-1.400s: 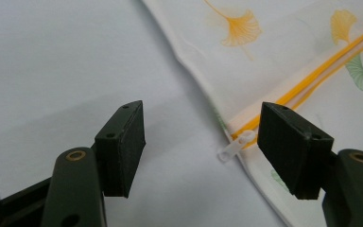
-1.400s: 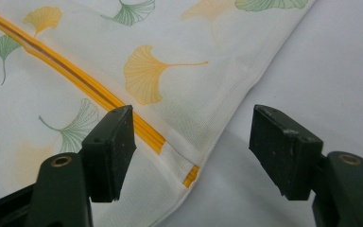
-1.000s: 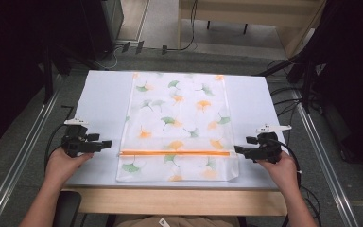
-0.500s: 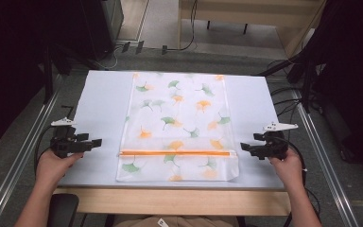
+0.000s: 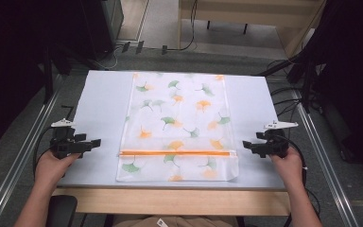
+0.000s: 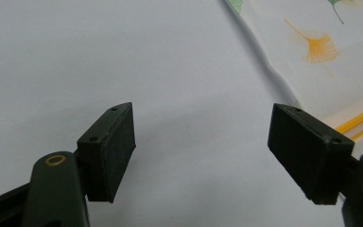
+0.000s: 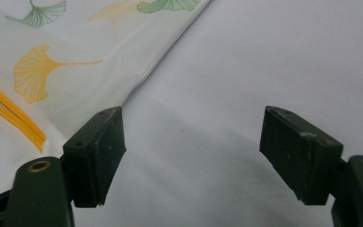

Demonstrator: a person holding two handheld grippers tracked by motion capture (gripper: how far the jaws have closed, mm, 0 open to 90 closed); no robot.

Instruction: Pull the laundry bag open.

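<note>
The ginkgo-print zipper bag (image 5: 177,125) lay flat on the white table (image 5: 104,99). The left gripper (image 5: 93,142) and right gripper (image 5: 246,145) flanked it, jaws spread, holding nothing.

bare table (image 5: 104,101) flanks bag (image 5: 179,123) — unobstructed

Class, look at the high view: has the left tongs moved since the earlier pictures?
Yes. The left tongs have drawn outward, away from the patterned cloth's left edge, toward the table's left side. The cloth lies as before.
</note>
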